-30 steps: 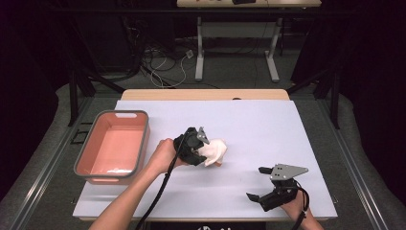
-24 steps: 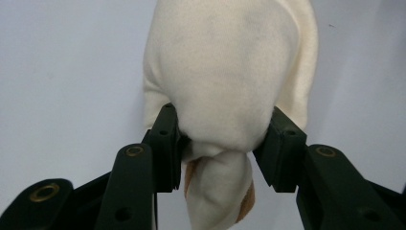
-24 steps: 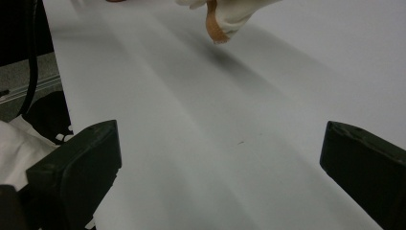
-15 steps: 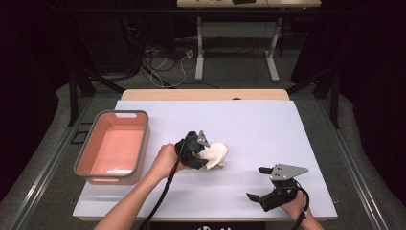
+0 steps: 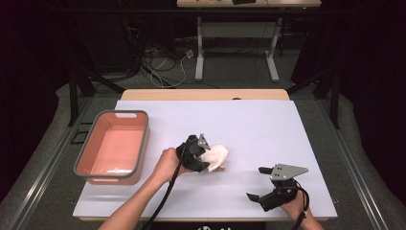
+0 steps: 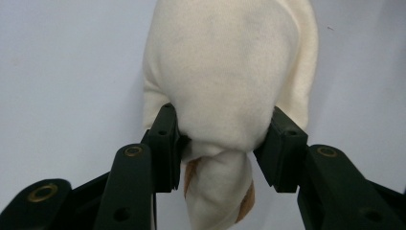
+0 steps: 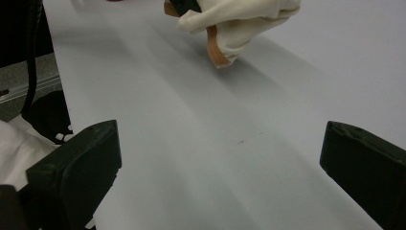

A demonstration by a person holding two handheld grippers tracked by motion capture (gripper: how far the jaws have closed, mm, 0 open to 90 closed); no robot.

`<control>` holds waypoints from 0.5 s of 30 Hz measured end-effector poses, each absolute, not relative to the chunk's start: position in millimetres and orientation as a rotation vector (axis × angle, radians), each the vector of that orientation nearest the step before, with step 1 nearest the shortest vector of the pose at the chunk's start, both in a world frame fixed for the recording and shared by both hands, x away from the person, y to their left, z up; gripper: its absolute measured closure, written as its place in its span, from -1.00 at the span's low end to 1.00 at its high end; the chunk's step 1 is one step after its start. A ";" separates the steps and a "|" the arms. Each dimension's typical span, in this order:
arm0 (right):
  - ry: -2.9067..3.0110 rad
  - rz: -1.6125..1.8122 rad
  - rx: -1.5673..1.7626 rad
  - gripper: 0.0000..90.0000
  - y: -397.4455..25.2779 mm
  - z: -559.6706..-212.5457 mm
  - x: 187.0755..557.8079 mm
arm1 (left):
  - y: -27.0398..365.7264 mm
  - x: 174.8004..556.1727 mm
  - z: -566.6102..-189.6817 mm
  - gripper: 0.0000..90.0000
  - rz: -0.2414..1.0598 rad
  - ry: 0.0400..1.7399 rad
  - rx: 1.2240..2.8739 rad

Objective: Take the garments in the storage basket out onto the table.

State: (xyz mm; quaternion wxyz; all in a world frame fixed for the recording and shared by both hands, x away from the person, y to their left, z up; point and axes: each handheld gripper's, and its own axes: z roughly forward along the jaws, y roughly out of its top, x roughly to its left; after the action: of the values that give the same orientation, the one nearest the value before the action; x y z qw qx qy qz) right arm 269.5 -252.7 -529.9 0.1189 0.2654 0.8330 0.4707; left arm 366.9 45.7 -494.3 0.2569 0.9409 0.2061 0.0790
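The left claw (image 5: pixel 207 157) clamps a cream-coloured soft cloth bundle with tan patches (image 5: pixel 217 157) between its two black jaws near the middle of the pale lavender surface (image 5: pixel 268 129). The right claw (image 5: pixel 254 198) rests wide open and empty near the front edge, well apart from the bundle. A salmon-pink rectangular plastic tub (image 5: pixel 113 146) sits at the left.
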 end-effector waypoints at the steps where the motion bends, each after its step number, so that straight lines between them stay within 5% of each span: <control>1: 2.437 1.375 0.776 -1.00 -252.6 -530.0 269.6 | 45.5 366.5 -495.1 0.22 0.216 0.558 2.551; 15: 2.452 1.355 0.782 -1.00 -252.0 -530.7 269.6 | 41.0 362.2 -515.2 0.16 0.181 0.618 2.521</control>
State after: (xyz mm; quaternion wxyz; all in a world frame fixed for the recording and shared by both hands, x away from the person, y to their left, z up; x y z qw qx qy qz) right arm 269.6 -252.0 -530.7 0.1163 0.2669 0.8374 0.4626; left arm 362.2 41.0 -515.2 0.2668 0.9338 0.2288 0.0670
